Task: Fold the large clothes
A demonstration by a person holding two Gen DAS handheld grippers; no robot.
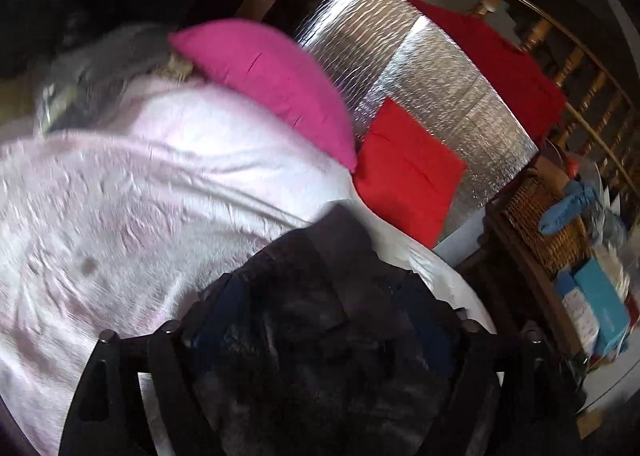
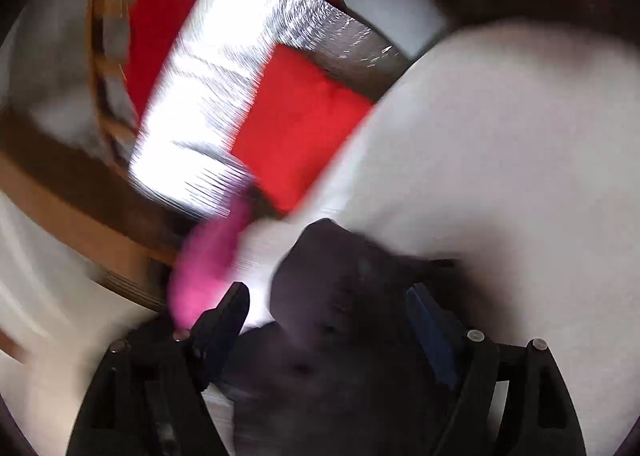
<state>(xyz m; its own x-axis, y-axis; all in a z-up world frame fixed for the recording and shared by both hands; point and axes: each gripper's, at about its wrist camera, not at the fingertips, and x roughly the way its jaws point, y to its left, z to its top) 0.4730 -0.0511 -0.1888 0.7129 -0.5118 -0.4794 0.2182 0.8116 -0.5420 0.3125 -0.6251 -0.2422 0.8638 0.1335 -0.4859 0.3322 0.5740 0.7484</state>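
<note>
A dark, nearly black garment (image 1: 328,248) lies bunched on the pale pink bed sheet (image 1: 140,196). In the left wrist view my left gripper (image 1: 328,316) stands wide, its black fingers (image 1: 188,336) on either side of the heap, and the cloth fills the gap without being pinched. In the blurred right wrist view the same dark garment (image 2: 340,256) rests on the white sheet (image 2: 500,156). My right gripper (image 2: 328,296) is open around it, one black finger (image 2: 228,308) to the left and a blue pad at the right.
A magenta pillow (image 1: 264,80) and a red pillow (image 1: 404,172) lean against a silver foil panel (image 1: 420,76) at the head of the bed. Beside the bed stand a wicker basket (image 1: 548,216), a teal box (image 1: 604,296) and a wooden railing (image 1: 580,68) draped with red cloth (image 1: 500,56).
</note>
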